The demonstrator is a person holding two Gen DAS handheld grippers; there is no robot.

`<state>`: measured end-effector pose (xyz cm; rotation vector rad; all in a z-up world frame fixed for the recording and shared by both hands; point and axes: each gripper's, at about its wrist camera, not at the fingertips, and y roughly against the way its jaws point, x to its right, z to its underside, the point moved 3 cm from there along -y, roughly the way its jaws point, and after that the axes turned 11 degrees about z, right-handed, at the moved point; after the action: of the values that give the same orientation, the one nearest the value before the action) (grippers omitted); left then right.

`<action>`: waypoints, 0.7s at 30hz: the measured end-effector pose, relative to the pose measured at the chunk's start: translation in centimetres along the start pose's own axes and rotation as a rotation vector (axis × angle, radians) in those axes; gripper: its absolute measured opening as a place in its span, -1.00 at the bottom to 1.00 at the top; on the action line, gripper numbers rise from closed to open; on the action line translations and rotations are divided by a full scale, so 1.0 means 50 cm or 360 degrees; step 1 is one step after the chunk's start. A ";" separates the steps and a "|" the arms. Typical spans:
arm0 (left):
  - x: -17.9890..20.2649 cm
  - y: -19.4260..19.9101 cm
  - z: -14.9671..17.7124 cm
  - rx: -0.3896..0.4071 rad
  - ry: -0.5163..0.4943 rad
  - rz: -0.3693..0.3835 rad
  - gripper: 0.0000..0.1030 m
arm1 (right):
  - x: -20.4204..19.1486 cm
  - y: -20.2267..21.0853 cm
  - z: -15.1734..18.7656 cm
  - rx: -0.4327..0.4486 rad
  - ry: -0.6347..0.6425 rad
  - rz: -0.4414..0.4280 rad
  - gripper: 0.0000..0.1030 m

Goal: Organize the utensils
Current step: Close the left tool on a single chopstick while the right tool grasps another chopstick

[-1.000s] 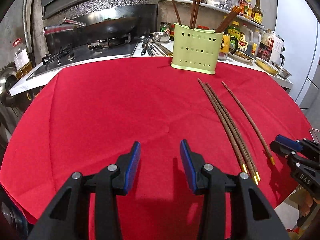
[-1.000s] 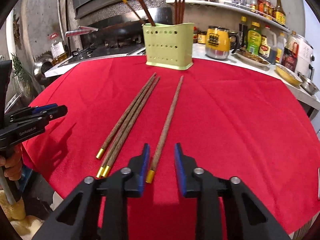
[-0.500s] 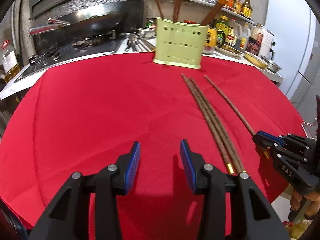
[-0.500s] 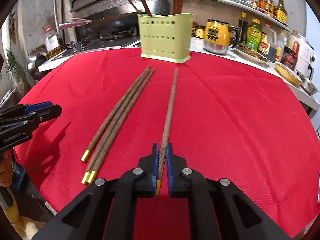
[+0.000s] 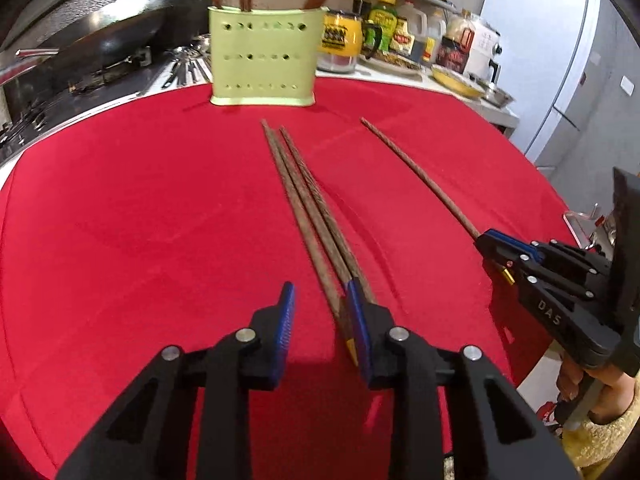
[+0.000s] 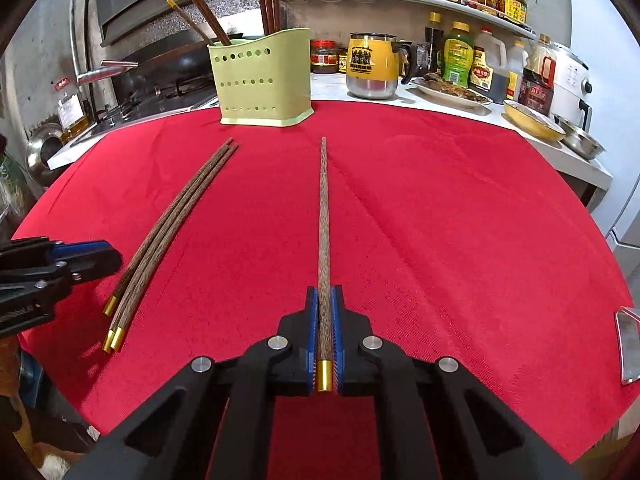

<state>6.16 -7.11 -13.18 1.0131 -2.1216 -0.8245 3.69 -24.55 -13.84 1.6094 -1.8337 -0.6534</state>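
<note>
Right gripper: bottom centre of its own view, jaws pressed together on a single chopstick near that stick's gold-capped end; the stick runs straight up the frame from between the blue pads.
Right gripper, seen from the left wrist: right edge of the frame, tip closed around the lone chopstick, a sleeve and hand below it at lower right.
Left gripper: bottom centre of its view, jaws apart but just closing in — at least one stick of the bundle lies between them, and the right pad sits at or over another; whether the pads press is not clear.
Three chopsticks: lying side by side in the middle of the frame, pointed ends toward the top, gold ends hidden near the left gripper's fingers.
Red cloth: covers the table under everything.
Green utensil holder: upright at the cloth's far edge, upper centre — several chopsticks stand in it.
Counter behind: a yellow mug, bottles and jars at upper right, a wok on the stove at upper left.
</note>
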 end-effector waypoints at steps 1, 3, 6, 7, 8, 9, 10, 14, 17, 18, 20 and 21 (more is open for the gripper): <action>0.002 -0.007 -0.002 -0.0014 -0.0009 -0.0008 -0.50 | 0.000 0.000 0.000 0.0003 0.0003 0.0001 -0.86; 0.003 -0.011 -0.002 -0.0025 -0.0034 -0.0057 -0.51 | -0.002 -0.001 0.000 0.0005 0.0003 -0.0001 -0.86; 0.004 -0.016 -0.001 -0.0058 -0.0094 -0.0171 -0.63 | -0.003 -0.001 0.000 0.0005 0.0003 0.0002 -0.86; 0.001 -0.014 0.001 -0.0061 -0.0101 -0.0196 -0.65 | -0.003 -0.001 0.000 0.0006 0.0004 0.0004 -0.86; -0.004 -0.012 0.004 -0.0063 -0.0108 -0.0227 -0.71 | -0.002 -0.001 0.000 0.0007 0.0003 0.0004 -0.86; -0.010 -0.008 0.005 -0.0062 -0.0112 -0.0245 -0.82 | -0.002 -0.001 0.000 0.0005 -0.0001 -0.0001 -0.86; -0.019 -0.003 0.008 -0.0059 -0.0112 -0.0262 -0.84 | -0.002 -0.001 0.000 0.0007 -0.0002 -0.0001 -0.86; -0.058 0.022 0.018 -0.0040 -0.0054 -0.0326 -0.86 | -0.005 -0.001 -0.003 0.0014 -0.0006 -0.0038 -0.86; -0.082 0.041 0.028 -0.0024 -0.0004 -0.0356 -0.86 | -0.014 -0.001 -0.005 0.0013 -0.0002 -0.0091 -0.86; -0.089 0.049 0.033 -0.0019 0.0012 -0.0363 -0.86 | -0.017 0.000 -0.006 0.0014 0.0001 -0.0101 -0.86; -0.098 0.058 0.038 -0.0013 0.0047 -0.0371 -0.86 | -0.024 0.001 -0.006 0.0016 0.0011 -0.0114 -0.86; -0.102 0.062 0.042 -0.0009 0.0067 -0.0377 -0.86 | -0.027 0.002 -0.006 0.0015 0.0011 -0.0120 -0.86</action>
<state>5.82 -0.79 -13.48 1.2850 -1.9877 -0.9122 3.94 -23.19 -13.72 1.6921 -1.7808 -0.6722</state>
